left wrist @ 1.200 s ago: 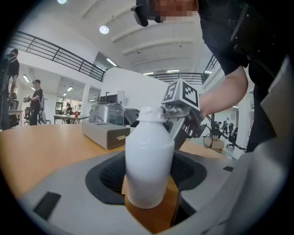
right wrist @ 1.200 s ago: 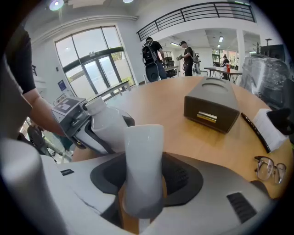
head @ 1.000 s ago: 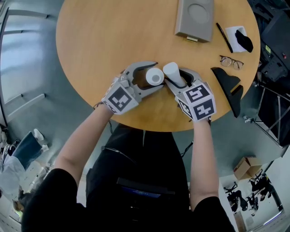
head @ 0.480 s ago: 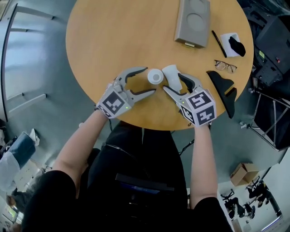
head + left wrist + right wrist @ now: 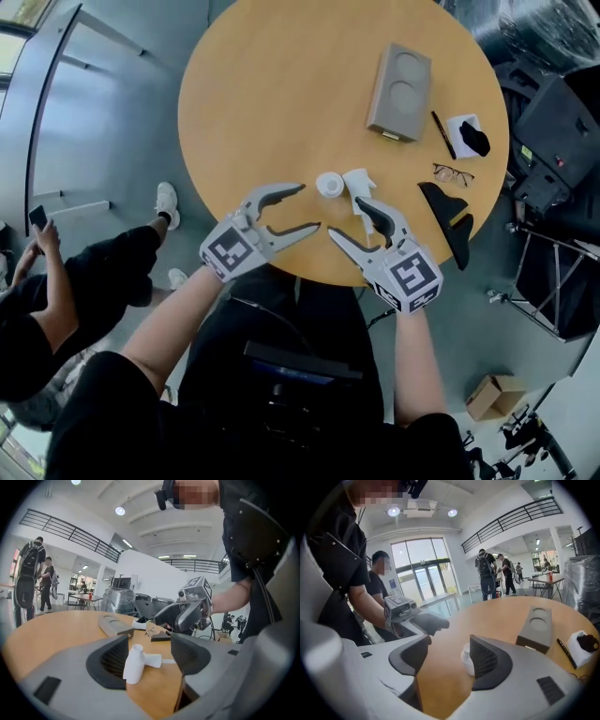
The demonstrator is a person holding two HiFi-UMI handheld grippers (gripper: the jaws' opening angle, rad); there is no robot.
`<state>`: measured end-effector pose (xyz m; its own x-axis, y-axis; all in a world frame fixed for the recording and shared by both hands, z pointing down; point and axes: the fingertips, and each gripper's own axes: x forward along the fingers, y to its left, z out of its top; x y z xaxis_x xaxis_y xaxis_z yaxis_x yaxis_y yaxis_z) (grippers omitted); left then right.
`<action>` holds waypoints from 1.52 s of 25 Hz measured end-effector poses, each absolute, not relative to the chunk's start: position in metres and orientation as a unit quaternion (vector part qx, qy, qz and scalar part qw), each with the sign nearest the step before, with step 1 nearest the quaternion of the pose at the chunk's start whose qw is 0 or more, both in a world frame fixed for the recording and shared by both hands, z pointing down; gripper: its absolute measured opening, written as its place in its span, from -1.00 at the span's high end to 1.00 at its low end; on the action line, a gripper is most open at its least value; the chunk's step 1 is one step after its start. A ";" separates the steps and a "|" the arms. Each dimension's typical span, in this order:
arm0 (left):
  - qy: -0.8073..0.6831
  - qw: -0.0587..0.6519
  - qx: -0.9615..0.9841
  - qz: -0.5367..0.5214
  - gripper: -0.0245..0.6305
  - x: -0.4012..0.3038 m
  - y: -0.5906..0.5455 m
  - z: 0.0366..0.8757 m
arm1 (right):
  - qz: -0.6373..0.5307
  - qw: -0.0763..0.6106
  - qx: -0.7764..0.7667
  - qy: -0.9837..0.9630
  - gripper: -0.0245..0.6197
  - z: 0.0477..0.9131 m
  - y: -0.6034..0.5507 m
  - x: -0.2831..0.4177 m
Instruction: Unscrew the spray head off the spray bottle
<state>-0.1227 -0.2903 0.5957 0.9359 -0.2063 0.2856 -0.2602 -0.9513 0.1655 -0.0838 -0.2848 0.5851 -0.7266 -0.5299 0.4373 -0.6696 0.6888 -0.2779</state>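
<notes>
You had the spray head (image 5: 359, 185) off, beside the spray bottle (image 5: 329, 184); nothing seemed left. Your right gripper (image 5: 344, 217) gaped empty; your left gripper (image 5: 309, 206) was closing, empty.

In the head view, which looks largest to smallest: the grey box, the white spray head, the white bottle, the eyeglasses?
1. Grey rectangular box
2. Dark-framed eyeglasses and white plastic spray head, too alike to rank
3. Small white round bottle
</notes>
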 end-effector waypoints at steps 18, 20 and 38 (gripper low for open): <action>-0.154 0.100 0.982 0.051 0.65 -0.131 -0.265 0.416 | 0.139 -0.003 0.301 -0.943 0.49 0.400 -0.253 -0.101; -0.154 0.100 0.982 0.046 0.69 -0.133 -0.265 0.402 | 0.132 -0.029 0.307 -0.942 0.62 0.379 -0.255 -0.100; -0.127 0.077 0.989 0.023 0.89 -0.137 -0.236 0.330 | 0.073 -0.044 0.321 -0.943 0.90 0.307 -0.238 -0.105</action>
<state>-0.1367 -0.2364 0.3299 0.9668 -0.2474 0.0644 -0.2543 -0.9561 0.1457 -0.1052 -0.2377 0.3070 -0.7895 -0.6127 -0.0353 -0.5999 0.7826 -0.1661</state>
